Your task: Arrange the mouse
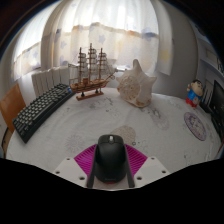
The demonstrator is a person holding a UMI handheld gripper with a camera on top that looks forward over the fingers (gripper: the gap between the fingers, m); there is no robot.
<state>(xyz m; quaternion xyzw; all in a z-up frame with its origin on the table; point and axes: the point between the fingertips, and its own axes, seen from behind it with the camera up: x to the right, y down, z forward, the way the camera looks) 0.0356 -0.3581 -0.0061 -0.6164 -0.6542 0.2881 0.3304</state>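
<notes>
A black computer mouse (110, 157) sits between my gripper's (111, 166) two fingers, close to the camera, with its front pointing away from me. The magenta pads (84, 157) lie against both of its sides, so the gripper is shut on it. The mouse is over the near edge of a white patterned table (120, 122). I cannot tell whether it rests on the table or is held just above it.
A black keyboard (40, 108) lies at an angle on the left. A model sailing ship (90, 70) and a large conch shell (135, 85) stand at the back. A small blue figure (193, 95) and a round disc (196, 125) are on the right.
</notes>
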